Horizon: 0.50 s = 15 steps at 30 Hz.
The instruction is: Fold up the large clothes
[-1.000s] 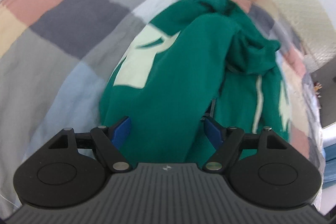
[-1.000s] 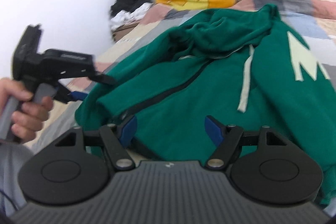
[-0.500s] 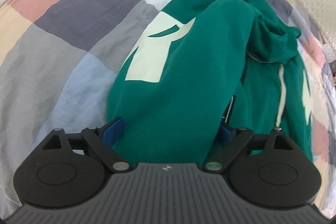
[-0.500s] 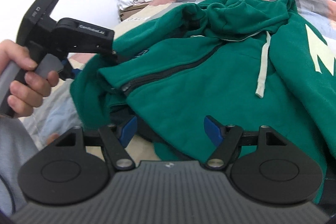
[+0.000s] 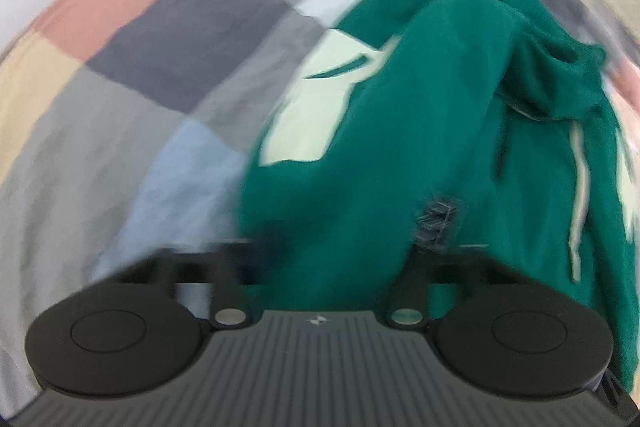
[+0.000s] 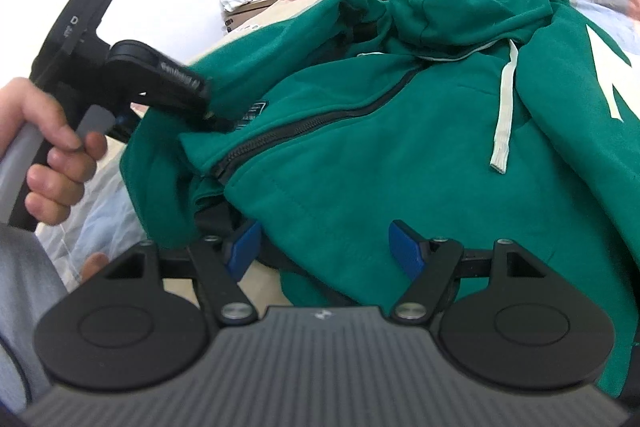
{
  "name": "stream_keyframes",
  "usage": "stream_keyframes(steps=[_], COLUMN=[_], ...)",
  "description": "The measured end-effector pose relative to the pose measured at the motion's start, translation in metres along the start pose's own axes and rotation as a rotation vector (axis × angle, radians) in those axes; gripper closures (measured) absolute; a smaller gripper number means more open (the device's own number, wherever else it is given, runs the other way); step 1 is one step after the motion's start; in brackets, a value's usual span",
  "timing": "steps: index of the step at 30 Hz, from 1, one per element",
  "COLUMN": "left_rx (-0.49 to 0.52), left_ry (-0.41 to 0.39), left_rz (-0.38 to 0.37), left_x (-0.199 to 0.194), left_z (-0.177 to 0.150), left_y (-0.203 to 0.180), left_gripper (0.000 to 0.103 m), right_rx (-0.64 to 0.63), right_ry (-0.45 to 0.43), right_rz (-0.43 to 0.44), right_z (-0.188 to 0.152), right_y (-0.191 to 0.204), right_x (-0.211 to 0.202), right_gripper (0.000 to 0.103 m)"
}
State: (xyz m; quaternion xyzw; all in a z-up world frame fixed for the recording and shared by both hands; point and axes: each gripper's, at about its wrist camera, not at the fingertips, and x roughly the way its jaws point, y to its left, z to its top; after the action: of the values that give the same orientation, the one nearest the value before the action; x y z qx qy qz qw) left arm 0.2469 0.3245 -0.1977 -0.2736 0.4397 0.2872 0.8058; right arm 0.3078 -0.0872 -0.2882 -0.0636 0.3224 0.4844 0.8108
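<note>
The left gripper is closing on a thick fold of the green hoodie, which lies crumpled on the checked bedspread. The right gripper stands open over the near hem, clamping nothing. A bunched grab could slip or drag several layers askew.

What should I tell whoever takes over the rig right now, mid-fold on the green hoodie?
Left gripper: closing on a bunched fold of the green hoodie near its zipper.
Right gripper: open over the hem edge, gripping nothing.
Hoodie lies crumpled, unfolded, on the patchwork bedspread; drawstring loose on the front.
Done: only the left-side pickup has begun.
Left: probably grip the hem with the right, spread flat, fold.
</note>
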Motion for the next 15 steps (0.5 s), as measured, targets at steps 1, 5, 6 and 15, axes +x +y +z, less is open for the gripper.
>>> stream_keyframes(steps=[1, 5, 6, 15], left_rx=[-0.023, -0.077, -0.087, -0.06], left_ry=[-0.008, -0.053, -0.071, -0.27], left_rz=[-0.001, 0.015, 0.024, 0.141], left_x=[-0.001, -0.013, -0.017, -0.069], left_z=[0.002, 0.02, 0.027, 0.137], left_y=[0.005, 0.023, 0.028, 0.047], left_gripper=[0.09, 0.095, 0.095, 0.095], right_rx=[0.002, -0.003, -0.006, 0.051], right_ry=[0.0, -0.002, -0.005, -0.064], right_rz=[0.001, 0.0, -0.001, 0.05], right_z=[0.0, 0.001, 0.001, 0.006], right_y=[0.0, 0.0, 0.0, -0.008], right_x=[0.0, 0.0, -0.001, -0.008], right_gripper=[0.03, 0.03, 0.03, 0.03])
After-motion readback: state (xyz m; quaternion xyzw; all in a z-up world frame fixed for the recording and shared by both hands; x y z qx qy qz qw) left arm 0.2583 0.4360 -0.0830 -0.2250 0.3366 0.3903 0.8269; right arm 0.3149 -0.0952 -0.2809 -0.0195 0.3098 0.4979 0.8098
